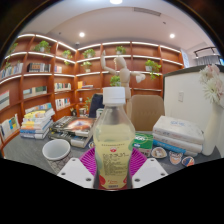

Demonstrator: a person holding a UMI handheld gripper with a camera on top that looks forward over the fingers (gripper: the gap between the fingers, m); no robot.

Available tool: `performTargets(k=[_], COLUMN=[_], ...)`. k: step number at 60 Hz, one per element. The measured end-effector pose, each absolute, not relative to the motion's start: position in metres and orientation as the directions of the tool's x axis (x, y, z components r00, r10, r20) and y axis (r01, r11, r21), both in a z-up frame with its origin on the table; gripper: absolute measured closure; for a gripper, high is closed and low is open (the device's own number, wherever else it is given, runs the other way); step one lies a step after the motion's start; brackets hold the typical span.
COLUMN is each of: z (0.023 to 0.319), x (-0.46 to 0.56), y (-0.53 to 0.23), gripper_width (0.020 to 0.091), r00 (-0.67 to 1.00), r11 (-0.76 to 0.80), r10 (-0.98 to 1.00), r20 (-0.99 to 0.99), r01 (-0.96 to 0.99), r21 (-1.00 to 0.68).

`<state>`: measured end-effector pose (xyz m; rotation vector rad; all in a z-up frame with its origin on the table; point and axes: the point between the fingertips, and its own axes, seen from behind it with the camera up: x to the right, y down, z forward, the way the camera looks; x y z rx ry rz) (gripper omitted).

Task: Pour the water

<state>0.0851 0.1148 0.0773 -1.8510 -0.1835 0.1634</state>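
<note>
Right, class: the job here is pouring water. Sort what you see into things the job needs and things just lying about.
Needed for the job:
bottle, standing between the pink pads
white cup
gripper

Just lying about:
stack of books
white box
chair
bookshelves

Looked like office or reading room: wooden bookshelves [60, 70] lined back wall, holding books and potted plants; padded chair [147, 110] before shelves; book stack [37, 123] below shelves.
</note>
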Motion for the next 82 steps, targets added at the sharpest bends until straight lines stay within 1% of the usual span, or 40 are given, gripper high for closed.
performTargets(k=[7,9,13,19,22,28,31,37,43,51,60,66,73,82], z=[0.079,0.079,0.080,0.077,0.071,0.067,0.068,0.075,0.093,0.126,0.153,0.165,0.169,0.184], x=[0.085,0.085,0.087,0.088,0.088,0.082,0.080,0.078,0.073,0.078,0.090,0.099,0.110,0.125], y=[0.111,0.111,0.109,0.107,0.102,0.087,0.075,0.045,0.014,-0.011,-0.027,-0.034,-0.040,-0.040], gripper_width=[0.0727,0.0713,0.0646,0.0596,0.0538,0.0356,0.0315,0.0311,0.0310,0.0309,0.0306,0.0306,0.0303,0.0303], r00=[0.981,0.982,0.984,0.985,0.984,0.981,0.981,0.985,0.987,0.990,0.994,0.995,0.997,0.998], r11=[-0.248,-0.245,-0.245,-0.270,-0.296,-0.327,-0.344,-0.402,-0.455,-0.454,-0.438,-0.431,-0.436,-0.403], r10=[0.192,0.188,0.178,0.171,0.175,0.189,0.188,0.173,0.157,0.138,0.095,0.071,0.054,0.022], r20=[0.003,-0.002,-0.008,0.009,0.032,0.041,0.038,0.015,-0.032,-0.025,-0.053,-0.069,-0.061,-0.067], r01=[0.051,0.045,0.036,0.056,0.083,0.102,0.102,0.085,0.044,0.041,-0.006,-0.032,-0.031,-0.052], r21=[-0.967,-0.968,-0.969,-0.961,-0.952,-0.940,-0.933,-0.912,-0.889,-0.890,-0.899,-0.902,-0.900,-0.914])
